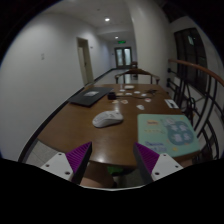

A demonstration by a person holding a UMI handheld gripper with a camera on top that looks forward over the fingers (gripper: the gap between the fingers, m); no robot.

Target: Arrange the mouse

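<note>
A light grey mouse [106,119] lies on the brown wooden table [80,125], well beyond my fingers and a little left of centre. A pale teal mouse mat [167,132] with printed shapes lies to its right, ahead of my right finger. My gripper [112,158] is open and empty, its two purple pads [78,155] wide apart above the table's near part. A small green thing [114,173] shows low between the fingers; I cannot tell what it is.
A dark flat laptop or folder [89,97] lies further back on the left. Papers and small items [133,95] are scattered at the table's far end. A chair [176,104] stands at the right side. A corridor with doors runs behind.
</note>
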